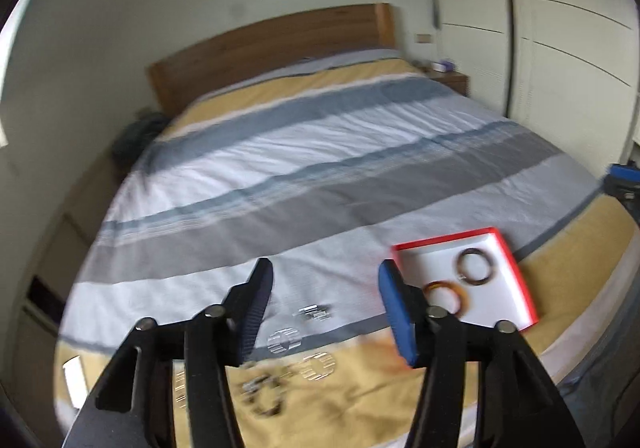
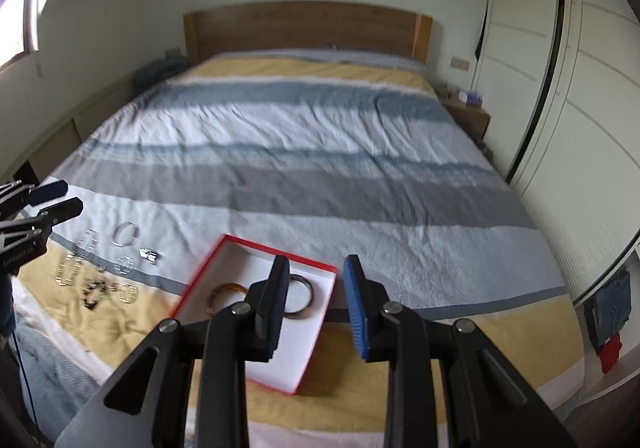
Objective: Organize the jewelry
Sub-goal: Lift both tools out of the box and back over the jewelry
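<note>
A white box with a red rim [image 1: 440,238] [image 2: 280,246] lies on the striped bedspread. It holds a dark bangle [image 1: 460,264] [image 2: 313,294] and an amber bangle [image 1: 444,282] [image 2: 230,285]. To its left, loose pieces lie on the cover: a silver bangle [image 2: 114,236], a silver clasp piece [image 1: 316,312] [image 2: 149,255], clear link bracelets [image 1: 284,340] [image 2: 88,240] and a dark beaded bracelet [image 1: 266,396] [image 2: 94,292]. My left gripper [image 1: 326,272] [image 2: 66,197] hangs open above the loose pieces, holding nothing. Above the box, my right gripper [image 2: 317,268] is open and holds nothing.
The bed [image 2: 320,152] fills both views, with a wooden headboard [image 2: 308,28] at the far end. White wardrobe doors [image 2: 580,88] line the right side, and a nightstand [image 2: 468,116] stands beside the bed. Red and blue cloth [image 2: 608,328] hangs at the right edge.
</note>
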